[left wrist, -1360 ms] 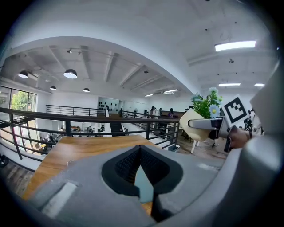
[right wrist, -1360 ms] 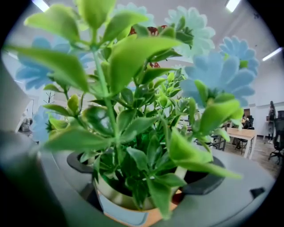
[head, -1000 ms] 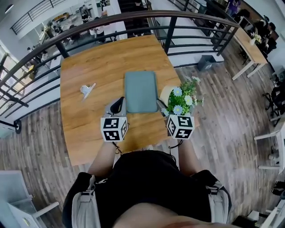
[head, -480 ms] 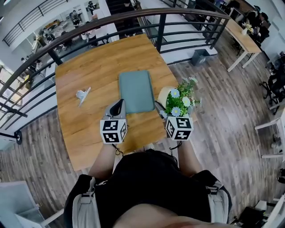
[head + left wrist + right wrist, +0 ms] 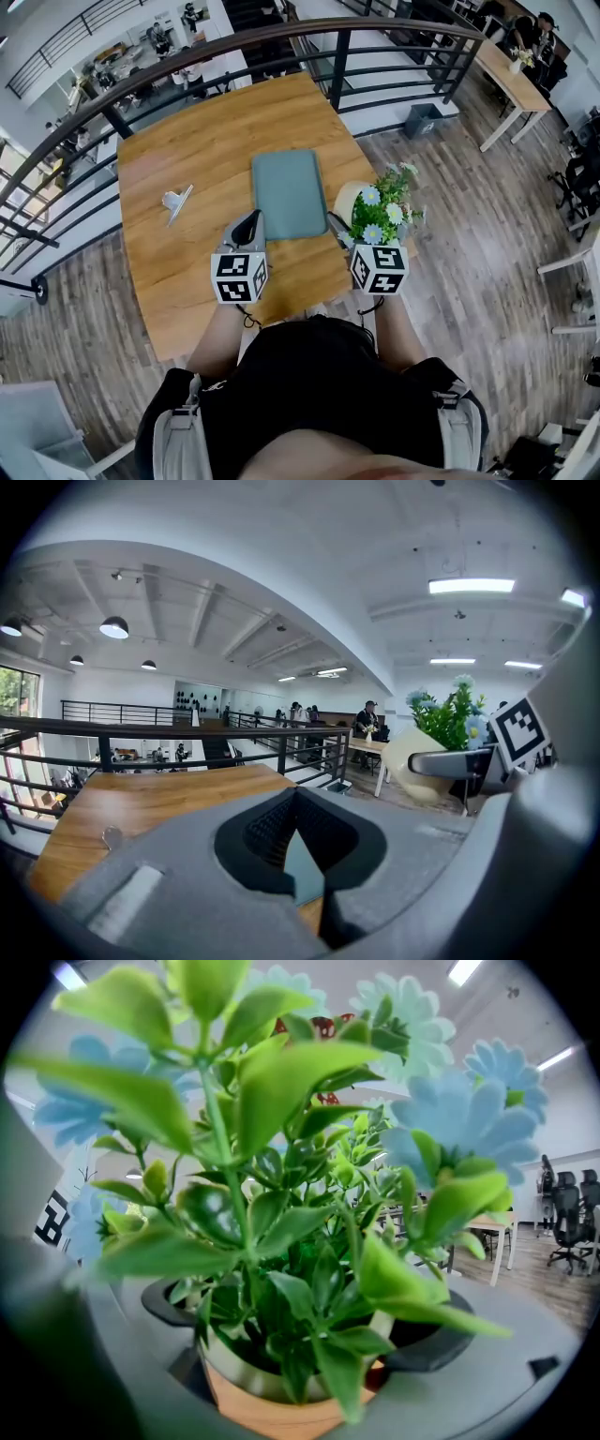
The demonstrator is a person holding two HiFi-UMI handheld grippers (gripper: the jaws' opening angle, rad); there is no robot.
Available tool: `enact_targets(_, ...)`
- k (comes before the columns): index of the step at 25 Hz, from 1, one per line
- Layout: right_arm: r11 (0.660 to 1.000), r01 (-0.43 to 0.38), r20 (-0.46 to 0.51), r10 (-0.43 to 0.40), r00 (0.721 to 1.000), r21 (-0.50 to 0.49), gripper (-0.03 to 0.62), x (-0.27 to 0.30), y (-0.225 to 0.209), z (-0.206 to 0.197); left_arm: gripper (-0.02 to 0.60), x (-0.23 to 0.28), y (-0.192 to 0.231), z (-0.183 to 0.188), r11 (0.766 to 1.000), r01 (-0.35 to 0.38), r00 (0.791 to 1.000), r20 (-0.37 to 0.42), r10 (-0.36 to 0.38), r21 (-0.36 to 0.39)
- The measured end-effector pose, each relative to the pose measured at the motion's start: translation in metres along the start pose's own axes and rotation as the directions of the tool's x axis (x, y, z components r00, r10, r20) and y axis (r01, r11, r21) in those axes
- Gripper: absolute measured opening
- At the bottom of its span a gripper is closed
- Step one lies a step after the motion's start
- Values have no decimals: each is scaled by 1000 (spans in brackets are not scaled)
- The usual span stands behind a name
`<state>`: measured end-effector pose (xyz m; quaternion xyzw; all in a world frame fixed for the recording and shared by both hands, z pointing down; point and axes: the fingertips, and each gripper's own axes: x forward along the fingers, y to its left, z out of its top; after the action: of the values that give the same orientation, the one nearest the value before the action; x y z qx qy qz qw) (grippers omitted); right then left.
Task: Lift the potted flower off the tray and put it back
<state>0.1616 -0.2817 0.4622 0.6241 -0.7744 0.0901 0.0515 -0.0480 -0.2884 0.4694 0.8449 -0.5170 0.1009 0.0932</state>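
R gripper [image 5: 300, 1344] is pinching the cream pot of blue and white flowers with green leaves [image 5: 375, 211], holding it tilted just right of the flat grey-green rectangular tray [image 5: 289, 192], at the edge of the wooden table [image 5: 197, 141]. L gripper [image 5: 298, 827] is pressed together w/ nothing in it, near the tray's front-left corner. Risks: the pot is tipped, so it could slip or rotate in the grip. If set down askew it could land half on the tray rim and topple, or go off the table edge. Foliage fills the right gripper view, hiding the pad contact. Can't tell whether the pot's base clears the table.
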Motion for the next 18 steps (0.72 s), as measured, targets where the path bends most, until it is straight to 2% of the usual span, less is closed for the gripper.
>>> enact_targets(11,997,-76,0,76,997,-15,578,38,19,-3,15,-24,33,-7,994,-106,994,4,106,-16)
enact_targets(18,987,-161,-32,161,986,-22,578,74,48,-19,15,-56,64,-15,974,-220,975,3,221,-43)
